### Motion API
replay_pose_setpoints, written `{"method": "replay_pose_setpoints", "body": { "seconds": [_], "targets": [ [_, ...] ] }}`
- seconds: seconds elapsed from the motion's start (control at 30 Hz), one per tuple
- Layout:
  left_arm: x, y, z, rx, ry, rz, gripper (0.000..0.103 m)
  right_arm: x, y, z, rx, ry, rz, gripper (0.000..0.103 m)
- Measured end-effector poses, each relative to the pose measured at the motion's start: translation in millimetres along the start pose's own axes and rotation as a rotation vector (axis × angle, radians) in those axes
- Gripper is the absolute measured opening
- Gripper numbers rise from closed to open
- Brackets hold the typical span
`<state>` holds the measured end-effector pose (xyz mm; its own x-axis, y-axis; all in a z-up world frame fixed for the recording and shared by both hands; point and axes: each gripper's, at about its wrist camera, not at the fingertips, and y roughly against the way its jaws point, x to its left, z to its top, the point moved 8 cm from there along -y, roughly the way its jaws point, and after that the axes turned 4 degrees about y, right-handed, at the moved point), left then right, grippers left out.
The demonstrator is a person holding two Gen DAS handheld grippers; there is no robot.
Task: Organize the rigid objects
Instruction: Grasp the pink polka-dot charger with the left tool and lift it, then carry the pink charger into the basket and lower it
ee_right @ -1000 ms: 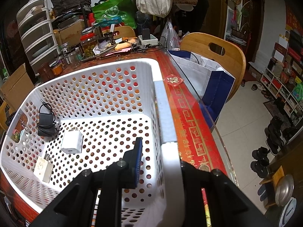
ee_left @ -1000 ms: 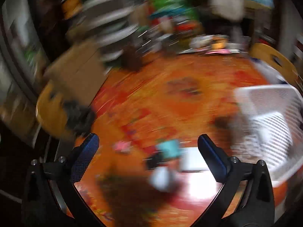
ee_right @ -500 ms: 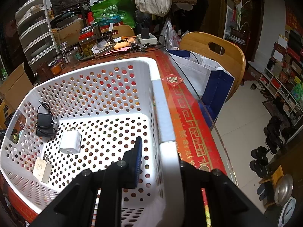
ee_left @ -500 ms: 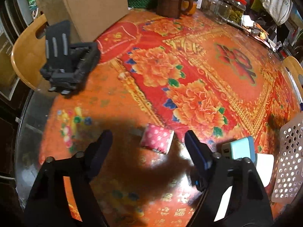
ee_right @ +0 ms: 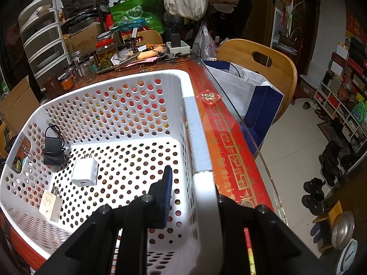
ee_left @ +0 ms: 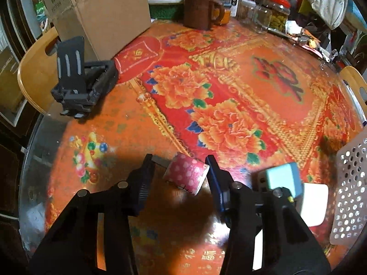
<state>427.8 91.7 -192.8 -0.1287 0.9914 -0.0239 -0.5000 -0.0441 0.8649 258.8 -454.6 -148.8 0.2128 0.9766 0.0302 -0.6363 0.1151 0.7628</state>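
Red tablecloth [ee_left: 229, 73]: pink dotted block [ee_left: 187, 175] between closing left claw [ee_left: 180, 171], seemingly untouched.

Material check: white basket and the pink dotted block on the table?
Basket: looks like moulded plastic, matte white, going by its even round perforations and thick rim. Pink dotted block: probably hard plastic, slightly glossy, with printed white dots; material not certain.

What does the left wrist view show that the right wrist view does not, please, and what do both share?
Only the left wrist view shows the left gripper closing around a pink polka-dot box, a light blue charger and a black holder. Only the right wrist view shows the right gripper shut on the basket's rim, with a white charger inside. Both show the white basket on the red tablecloth.
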Motion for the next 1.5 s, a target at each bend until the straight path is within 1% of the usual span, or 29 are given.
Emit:
{"method": "replay_pose_setpoints", "body": {
  "seconds": [0.13, 0.27, 0.33, 0.53, 0.7, 1.0, 1.3, 1.4, 1.5],
  "targets": [
    [0, 18, 1, -0.039, -0.011, 0.024, 0.043, 0, 1, 1, -0.004, 0.001, 0.005, 0.018],
    [3, 38, 3, -0.089, -0.021, 0.084, 0.043, -1, 1, 2, -0.004, 0.005, 0.007, 0.018],
    [5, 51, 4, -0.126, -0.027, 0.124, 0.043, -1, 0, 2, -0.004, 0.007, 0.009, 0.018],
    [-4, 83, 3, -0.202, -0.057, 0.175, 0.043, 0, 1, 2, -0.005, 0.01, 0.014, 0.018],
    [-25, 110, 1, -0.256, -0.097, 0.191, 0.043, 1, 1, 2, -0.006, 0.013, 0.015, 0.018],
    [-62, 144, -5, -0.325, -0.156, 0.204, 0.043, 3, 1, 2, -0.007, 0.015, 0.018, 0.018],
    [-92, 164, -10, -0.353, -0.196, 0.179, 0.043, 3, 1, 2, -0.007, 0.015, 0.017, 0.018],
    [-111, 175, -8, -0.353, -0.207, 0.126, 0.043, 3, 1, 2, -0.006, 0.015, 0.017, 0.018],
    [-143, 192, -8, -0.366, -0.237, 0.058, 0.043, 3, 1, 2, -0.007, 0.016, 0.017, 0.019]
  ]
}}
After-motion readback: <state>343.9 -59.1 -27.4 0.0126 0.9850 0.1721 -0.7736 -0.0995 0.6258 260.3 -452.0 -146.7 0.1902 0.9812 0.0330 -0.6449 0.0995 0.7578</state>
